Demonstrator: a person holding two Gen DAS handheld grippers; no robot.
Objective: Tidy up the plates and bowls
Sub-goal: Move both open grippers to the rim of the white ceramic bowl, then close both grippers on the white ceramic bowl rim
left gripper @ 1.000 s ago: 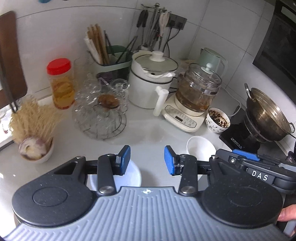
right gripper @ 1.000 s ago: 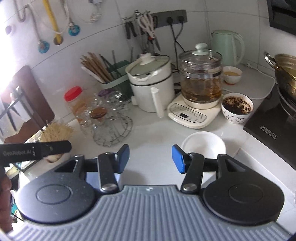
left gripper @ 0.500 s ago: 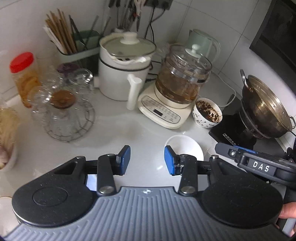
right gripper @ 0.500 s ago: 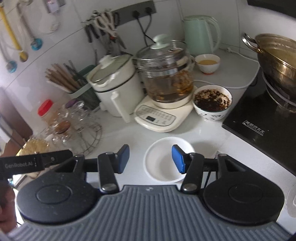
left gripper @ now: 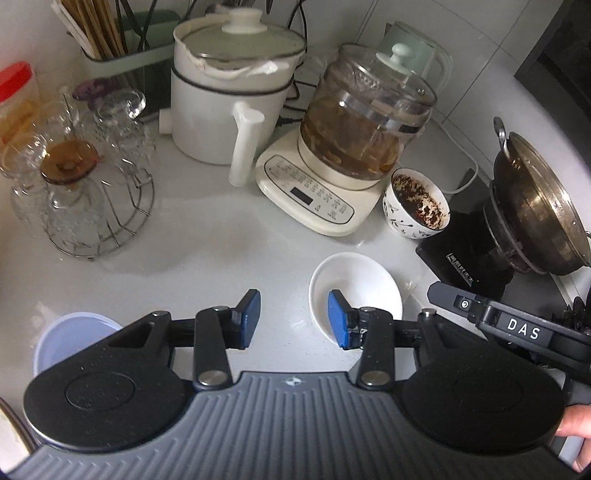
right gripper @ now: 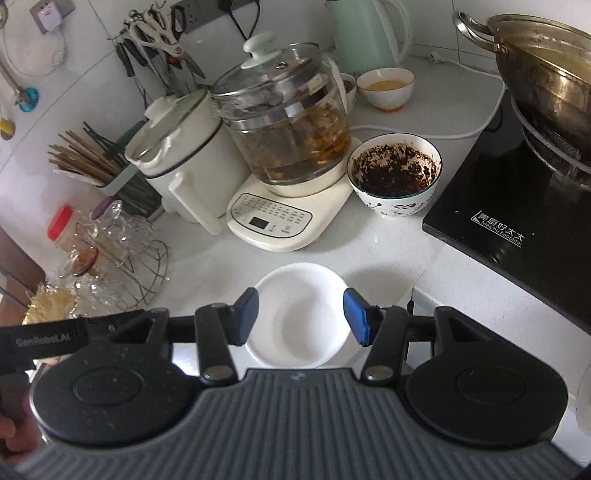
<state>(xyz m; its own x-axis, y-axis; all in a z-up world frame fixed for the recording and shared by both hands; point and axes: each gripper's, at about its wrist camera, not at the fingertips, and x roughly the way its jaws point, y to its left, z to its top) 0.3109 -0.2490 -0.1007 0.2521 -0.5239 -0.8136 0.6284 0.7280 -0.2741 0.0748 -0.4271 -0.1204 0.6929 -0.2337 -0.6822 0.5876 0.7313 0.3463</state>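
Observation:
A small empty white bowl [right gripper: 301,314] rests on the white counter. My right gripper [right gripper: 301,315] hovers over it, open, its blue pads to either side of the bowl and clear of it. In the left wrist view the same white bowl [left gripper: 360,284] lies just right of my left gripper [left gripper: 293,319], which is open with only bare counter between its pads. A pale blue bowl [left gripper: 70,336] sits at the lower left, partly hidden behind the left gripper's body. A patterned bowl of dark residue [right gripper: 395,173] stands beyond the white bowl.
Behind stand a glass kettle on a cream base [right gripper: 284,140], a white electric pot [left gripper: 229,81], a wire rack of glasses [left gripper: 85,184] and a chopstick holder [left gripper: 110,33]. A black induction hob [right gripper: 517,206] with a metal wok [right gripper: 546,81] fills the right. Another small bowl [right gripper: 386,88] sits far back.
Both grippers have moved forward and down toward the counter. The white bowl now lies between the right gripper's pads and close beside the left gripper. Neither gripper's opening has changed.

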